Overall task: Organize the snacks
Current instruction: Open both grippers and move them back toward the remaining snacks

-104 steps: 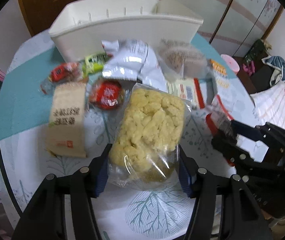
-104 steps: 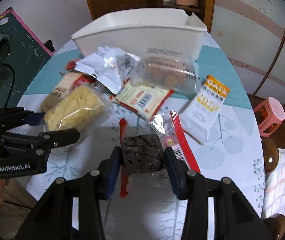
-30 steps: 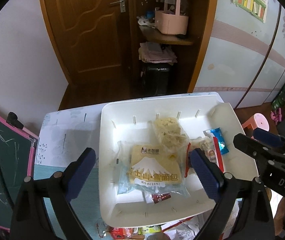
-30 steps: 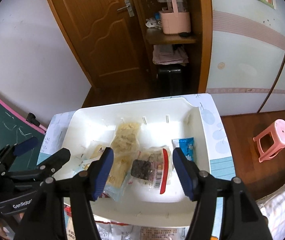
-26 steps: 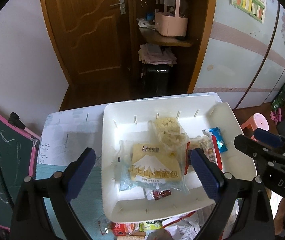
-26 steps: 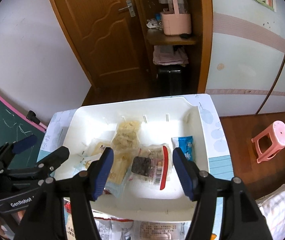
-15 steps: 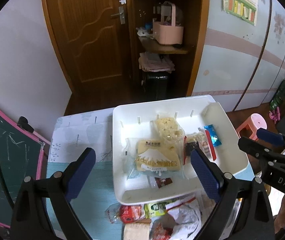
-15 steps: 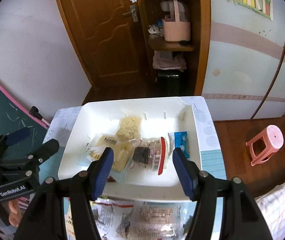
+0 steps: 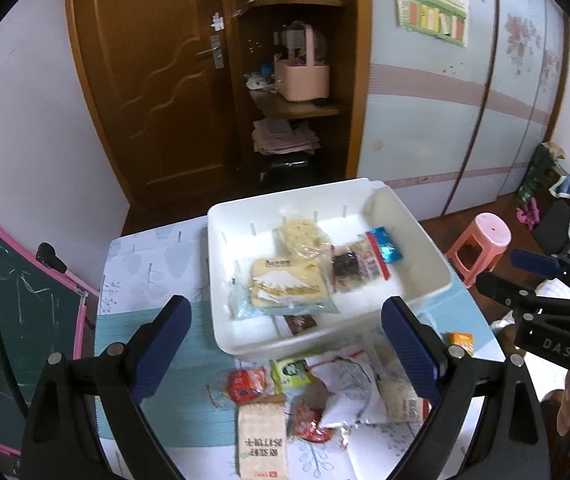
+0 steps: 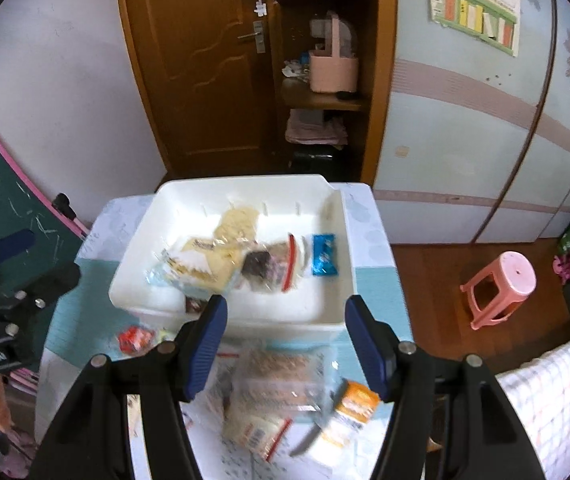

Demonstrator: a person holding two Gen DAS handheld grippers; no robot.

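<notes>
A white bin stands at the table's far end. In it lie a yellow rice-cake bag, a bread pack with a mountain print, a dark snack bag and a blue packet. Loose snacks lie in front of the bin: a red packet, a green packet, a beige cracker pack and a clear cookie bag. My left gripper hovers open above them, holding nothing. My right gripper is also open and holds nothing.
An orange packet lies near the table's right edge. A pink stool stands on the floor to the right. A green chalkboard leans at the left. Beyond the table are a wooden door and shelves.
The rice-cake bag and the dark snack bag left the grippers and now lie in the bin. Over the last second both grippers drew back and up, so the loose snacks came into view.
</notes>
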